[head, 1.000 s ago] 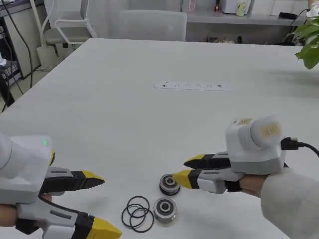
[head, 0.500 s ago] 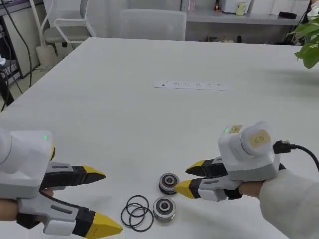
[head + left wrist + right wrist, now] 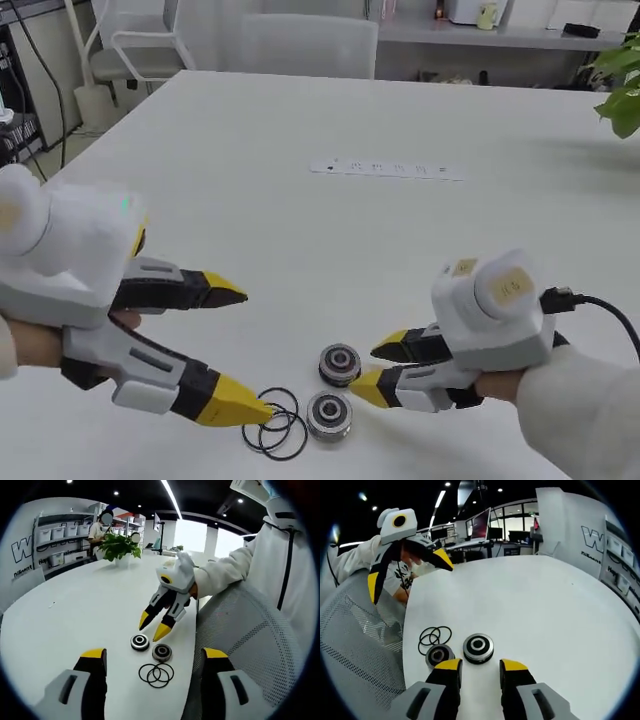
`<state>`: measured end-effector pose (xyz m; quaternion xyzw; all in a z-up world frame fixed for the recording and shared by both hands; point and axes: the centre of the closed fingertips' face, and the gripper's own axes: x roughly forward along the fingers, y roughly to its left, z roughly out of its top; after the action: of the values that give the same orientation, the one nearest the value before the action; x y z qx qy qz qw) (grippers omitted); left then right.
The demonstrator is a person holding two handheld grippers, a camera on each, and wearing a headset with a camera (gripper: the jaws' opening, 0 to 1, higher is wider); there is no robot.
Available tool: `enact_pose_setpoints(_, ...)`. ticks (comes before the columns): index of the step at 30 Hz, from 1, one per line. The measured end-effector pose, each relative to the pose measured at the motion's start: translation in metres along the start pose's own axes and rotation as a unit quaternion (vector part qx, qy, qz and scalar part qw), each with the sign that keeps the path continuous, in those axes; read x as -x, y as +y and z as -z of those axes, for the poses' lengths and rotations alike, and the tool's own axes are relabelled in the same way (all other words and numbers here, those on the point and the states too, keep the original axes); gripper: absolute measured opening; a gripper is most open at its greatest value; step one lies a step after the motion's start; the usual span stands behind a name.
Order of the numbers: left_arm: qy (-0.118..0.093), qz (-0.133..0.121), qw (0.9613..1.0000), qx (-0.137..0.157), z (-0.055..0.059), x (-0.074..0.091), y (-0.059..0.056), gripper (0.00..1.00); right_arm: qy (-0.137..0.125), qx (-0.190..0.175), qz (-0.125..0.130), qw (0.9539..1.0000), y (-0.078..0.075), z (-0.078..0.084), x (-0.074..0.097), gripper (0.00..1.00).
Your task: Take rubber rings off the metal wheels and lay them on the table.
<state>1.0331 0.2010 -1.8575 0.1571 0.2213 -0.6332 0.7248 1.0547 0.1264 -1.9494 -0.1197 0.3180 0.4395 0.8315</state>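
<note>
The white tabletop (image 3: 300,130) stretches bare and open from the middle towards 12 o'clock in the head view. There its far edge meets the chairs (image 3: 300,45). A plant (image 3: 620,90) leans in at 2 o'clock, and a flat white strip (image 3: 385,170) lies well apart from the work at 12. The gripper views show the near edge running just beside the work, so free room lies on the far side.

The left tool (image 3: 238,352) sits at 8 o'clock with its jaws spread wide and nothing between them. Its lower tip shows over the rings in the head view, while the right gripper view shows it raised above the tabletop.

The right tool (image 3: 372,368) sits at 4 o'clock, its jaws parted by a smaller gap and empty. Its tips point at the wheels, and the lower one is just beside them.

Near 6 o'clock, the dark wheel (image 3: 340,363) lies flat with a black band round its rim. Just at its 7 o'clock lies the bare wheel (image 3: 329,415), grey metal at the edge.

The rings (image 3: 272,420) are thin black loops that overlap flat at the bare wheel's 9 o'clock, touching or nearly touching it.
</note>
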Motion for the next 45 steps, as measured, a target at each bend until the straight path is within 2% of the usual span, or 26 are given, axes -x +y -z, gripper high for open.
enact_pose_setpoints(6, 0.000, 0.001, 0.9995, -0.030, -0.018, -0.014, 0.008, 0.73, -0.005, -0.008, -0.003, 1.0000, 0.001, -0.001, 0.000, 0.27)
enact_pose_setpoints(9, -0.001, -0.005, 0.9981, -0.062, -0.030, -0.027, 0.016, 0.74, -0.005, -0.010, -0.004, 0.9999, 0.001, -0.001, -0.001, 0.27)
enact_pose_setpoints(15, -0.003, -0.008, 0.9972, -0.074, -0.036, -0.051, 0.025, 0.72, -0.005, -0.013, -0.005, 0.9999, 0.002, 0.000, -0.002, 0.27)
enact_pose_setpoints(18, 0.007, -0.014, 0.9960, -0.088, -0.032, -0.063, 0.029, 0.69, -0.006, -0.014, -0.005, 0.9999, 0.001, 0.000, -0.002, 0.26)
enact_pose_setpoints(21, 0.020, -0.026, 0.9947, -0.098, -0.023, -0.071, 0.035, 0.61, -0.005, -0.015, -0.006, 0.9999, 0.002, 0.000, -0.003, 0.26)
enact_pose_setpoints(26, 0.022, -0.029, 0.9956, -0.087, -0.011, -0.079, 0.035, 0.58, -0.005, -0.016, -0.007, 0.9998, 0.002, 0.001, -0.003, 0.26)
enact_pose_setpoints(30, 0.038, -0.032, 0.9955, -0.081, 0.008, -0.087, 0.035, 0.52, -0.004, -0.016, -0.008, 0.9998, 0.003, 0.001, -0.004, 0.26)
enact_pose_setpoints(32, 0.035, -0.030, 0.9965, -0.069, 0.013, -0.090, 0.035, 0.50, -0.003, -0.015, -0.008, 0.9998, 0.003, 0.002, -0.004, 0.26)
enact_pose_setpoints(36, 0.022, -0.028, 0.9989, -0.030, 0.017, -0.093, 0.036, 0.36, -0.002, -0.014, -0.009, 0.9999, 0.003, 0.002, -0.005, 0.26)
enact_pose_setpoints(42, 0.023, -0.030, 0.9990, -0.022, 0.022, -0.099, 0.035, 0.29, -0.001, -0.013, -0.009, 0.9999, 0.004, 0.003, -0.006, 0.25)
enact_pose_setpoints(45, 0.030, -0.018, 0.9989, -0.031, 0.027, -0.104, 0.030, 0.22, 0.000, -0.012, -0.010, 0.9999, 0.005, 0.003, -0.007, 0.25)
